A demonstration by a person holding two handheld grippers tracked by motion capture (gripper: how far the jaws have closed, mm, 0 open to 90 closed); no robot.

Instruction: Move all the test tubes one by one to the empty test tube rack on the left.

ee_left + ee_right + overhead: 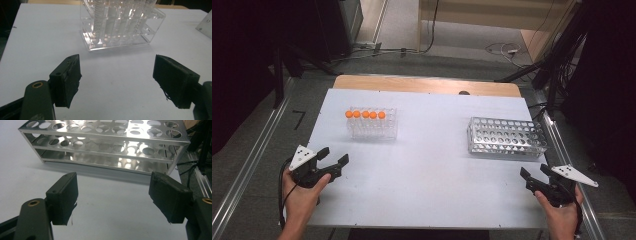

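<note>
High view shows the clear rack (372,123) of orange-capped tubes (365,114) standing just ahead of the left gripper (333,161), wide open and empty like the right gripper (534,175) near the metal rack (506,136), so reaching comes next, while left gripper view shows the tubes' glass bodies close up.

My left tongs (333,162) and right tongs (534,173) are black, each topped with a grey three-cornered plate. The surface (427,165) under them is plain white, with a tan wooden edge at its far side. The clear rack (372,125) holds tubes with orange caps (365,114). The metal rack (506,136) is shiny silver, patterned with rows of round holes.
</note>
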